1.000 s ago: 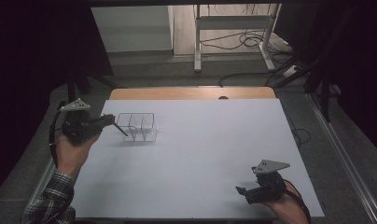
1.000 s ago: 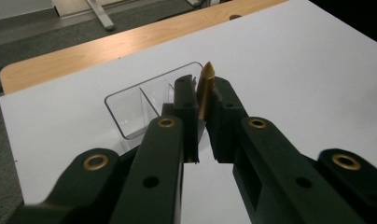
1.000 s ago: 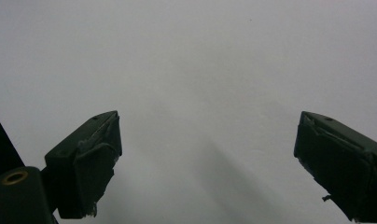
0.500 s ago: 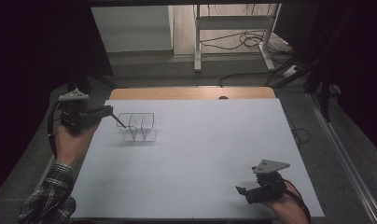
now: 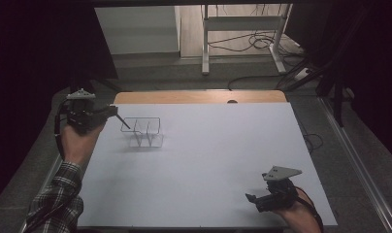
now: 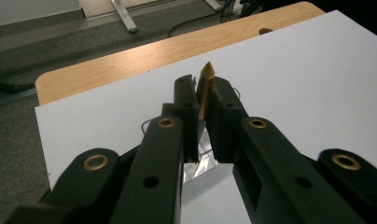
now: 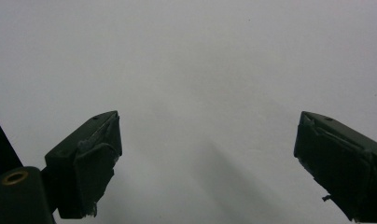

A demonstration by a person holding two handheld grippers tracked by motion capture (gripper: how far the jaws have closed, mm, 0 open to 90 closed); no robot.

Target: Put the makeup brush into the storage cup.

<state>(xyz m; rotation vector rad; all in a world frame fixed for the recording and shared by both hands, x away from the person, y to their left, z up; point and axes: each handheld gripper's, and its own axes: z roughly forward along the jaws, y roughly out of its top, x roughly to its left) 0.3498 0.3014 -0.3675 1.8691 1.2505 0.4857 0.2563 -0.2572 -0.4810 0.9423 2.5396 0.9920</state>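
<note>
High view: the left gripper (image 5: 117,115), clamped on a thin brown stick (image 6: 205,88), is at the white table's (image 5: 223,160) ten o'clock edge beside a clear divided holder (image 5: 144,132). The right gripper (image 5: 252,199), jaws wide and empty, rests at five o'clock. Open table lies between; grey floor (image 5: 150,73) surrounds it.

Your left gripper (image 5: 117,116) is raised at the far left, your forearm in its plaid sleeve (image 5: 56,194) reaching up from the bottom corner; its jaws are clamped together on a thin brown piece (image 6: 205,88). Your right gripper (image 5: 254,199) sits low at the near right, jaws spread wide apart with nothing between them
</note>
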